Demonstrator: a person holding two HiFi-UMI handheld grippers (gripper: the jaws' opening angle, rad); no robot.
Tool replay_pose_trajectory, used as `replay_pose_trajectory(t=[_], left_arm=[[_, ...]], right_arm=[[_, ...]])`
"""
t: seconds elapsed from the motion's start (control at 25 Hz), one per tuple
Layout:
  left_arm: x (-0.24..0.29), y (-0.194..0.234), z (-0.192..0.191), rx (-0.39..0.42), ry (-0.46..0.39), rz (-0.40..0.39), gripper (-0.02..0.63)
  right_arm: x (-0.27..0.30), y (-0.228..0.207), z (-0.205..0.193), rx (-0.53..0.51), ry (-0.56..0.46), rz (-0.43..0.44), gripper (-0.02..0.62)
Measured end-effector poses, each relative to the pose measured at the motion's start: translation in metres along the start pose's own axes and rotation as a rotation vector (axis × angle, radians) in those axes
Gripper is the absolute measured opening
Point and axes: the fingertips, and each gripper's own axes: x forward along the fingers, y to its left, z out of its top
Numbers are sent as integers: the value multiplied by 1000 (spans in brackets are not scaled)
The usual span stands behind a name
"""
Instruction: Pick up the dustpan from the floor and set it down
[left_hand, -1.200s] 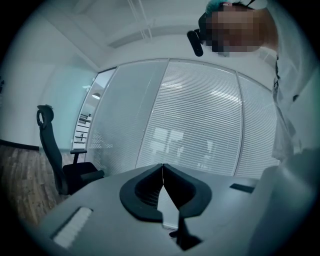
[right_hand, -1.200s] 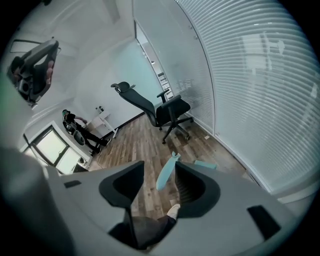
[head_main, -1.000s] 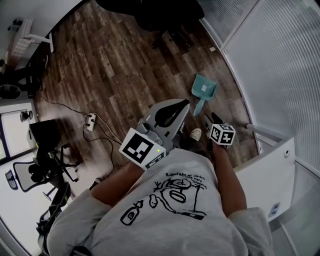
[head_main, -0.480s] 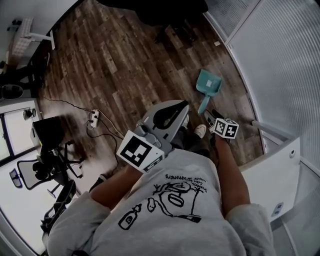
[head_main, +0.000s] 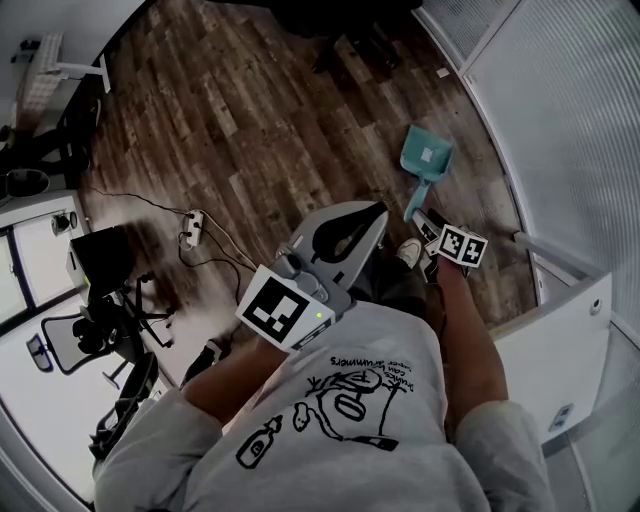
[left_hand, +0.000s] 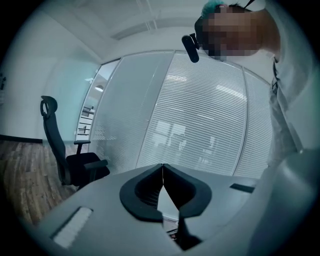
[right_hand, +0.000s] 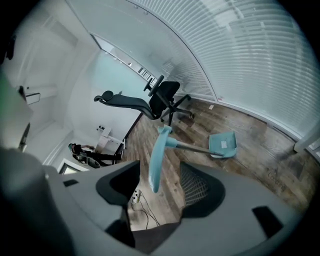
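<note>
Reaching down and forward, the person's right arm tilts the right gripper (head_main: 424, 220) toward the floor. Its jaws are spread either side of the teal handle (right_hand: 155, 155) without pressing it, and they have just been opening. The left gripper (head_main: 368, 214) is held about level at the waist, jaws pressed together on nothing. Since a second ago the right gripper has sunk closer to the dustpan (head_main: 427, 160), whose pan sits on the wooden floor (head_main: 250, 110) near the glass wall (head_main: 570, 120). An office chair (right_hand: 162, 97) stands beyond it; a power strip (head_main: 192, 228) lies well to the left.
</note>
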Motion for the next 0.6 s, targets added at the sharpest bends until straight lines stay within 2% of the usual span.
replay_pose_trajectory(t=[0.6], left_arm=[[-3,11,-28,-16,48,28,2]], right_arm=[[38,-4,-2,71,4,107,216]])
